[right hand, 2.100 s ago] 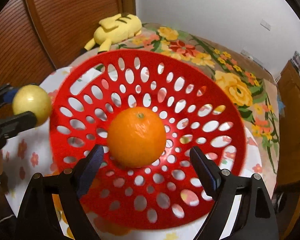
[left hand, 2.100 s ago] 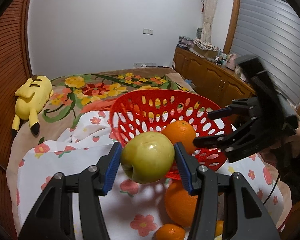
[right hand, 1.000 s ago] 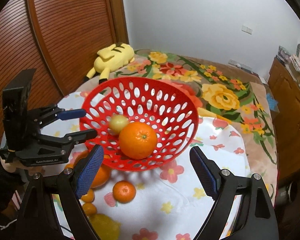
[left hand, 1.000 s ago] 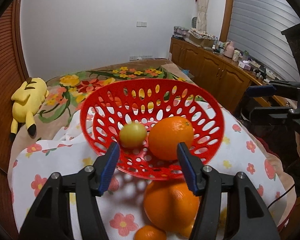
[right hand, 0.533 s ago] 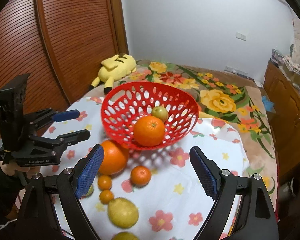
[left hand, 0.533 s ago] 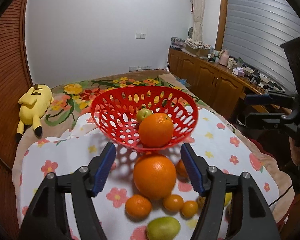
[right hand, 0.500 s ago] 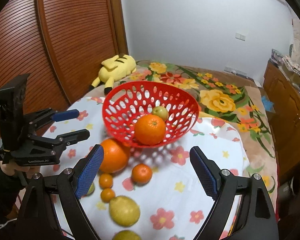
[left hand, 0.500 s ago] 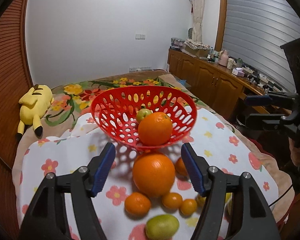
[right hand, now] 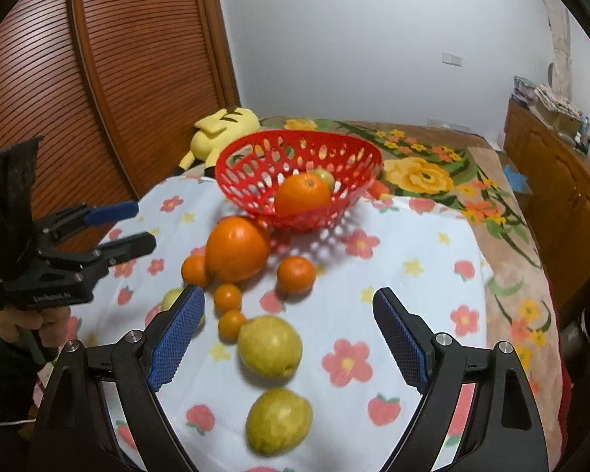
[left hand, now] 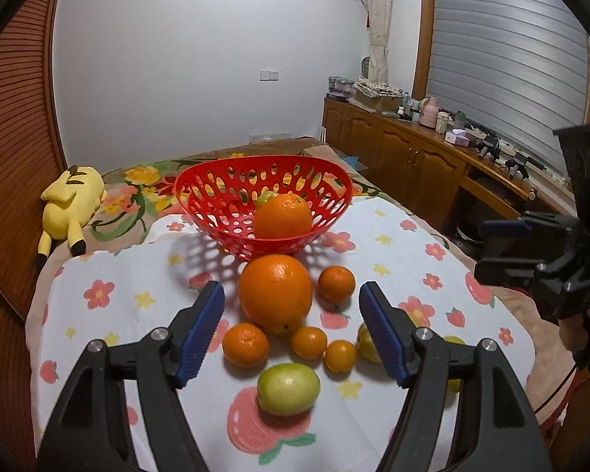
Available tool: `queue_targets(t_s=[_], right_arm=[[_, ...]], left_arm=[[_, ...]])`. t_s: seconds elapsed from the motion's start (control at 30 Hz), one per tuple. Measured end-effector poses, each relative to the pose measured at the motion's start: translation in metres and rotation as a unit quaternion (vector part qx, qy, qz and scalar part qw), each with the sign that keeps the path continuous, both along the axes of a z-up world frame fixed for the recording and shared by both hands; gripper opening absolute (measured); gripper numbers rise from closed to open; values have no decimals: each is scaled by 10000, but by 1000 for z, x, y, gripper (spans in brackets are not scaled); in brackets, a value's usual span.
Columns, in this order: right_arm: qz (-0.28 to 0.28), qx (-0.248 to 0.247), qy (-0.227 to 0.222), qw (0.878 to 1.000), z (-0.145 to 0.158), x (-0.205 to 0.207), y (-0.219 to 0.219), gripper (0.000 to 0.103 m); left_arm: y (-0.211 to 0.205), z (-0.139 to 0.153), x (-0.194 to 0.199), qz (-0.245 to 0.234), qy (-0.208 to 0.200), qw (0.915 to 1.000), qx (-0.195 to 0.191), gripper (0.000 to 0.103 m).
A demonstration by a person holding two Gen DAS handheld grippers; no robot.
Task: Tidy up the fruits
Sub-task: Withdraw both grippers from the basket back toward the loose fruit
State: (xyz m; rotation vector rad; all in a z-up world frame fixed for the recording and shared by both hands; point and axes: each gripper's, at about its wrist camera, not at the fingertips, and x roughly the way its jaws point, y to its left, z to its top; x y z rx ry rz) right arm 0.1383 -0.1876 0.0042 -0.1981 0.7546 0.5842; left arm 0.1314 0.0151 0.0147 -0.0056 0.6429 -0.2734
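Both grippers hang empty with jaws spread wide, the left gripper (left hand: 291,330) over the big orange (left hand: 275,293), the right gripper (right hand: 287,340) over a yellow-green pear (right hand: 270,345), likely choosing what next joins the orange (left hand: 282,215) in the red basket (left hand: 216,181) toward the flowered cloth's (left hand: 137,275) far edge.

Home bedroom: bed with floral blanket (right hand: 424,169), yellow plush toy (left hand: 69,200), wooden cabinets (left hand: 405,165), slatted wardrobe doors (right hand: 110,78).

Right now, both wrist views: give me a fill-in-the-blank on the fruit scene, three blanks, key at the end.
1. The red basket holds an orange and a green ____.
2. Both the left gripper and the right gripper are ____.
3. The yellow plush toy lies on the ____.

Missing words: apple; open; bed
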Motion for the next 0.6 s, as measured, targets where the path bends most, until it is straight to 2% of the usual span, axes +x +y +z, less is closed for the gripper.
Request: queue_targets(t_s=[0.23,0.6], right_arm=[[-115,88,1,9999,-21,-22,-12,89],[-321,212,333,9987,-78,-35,-25,89]], left_arm=[[-1,-15,-17,-40,72,10000,-23,72],[1,-64,-20,-15,587,9982,-134,72]])
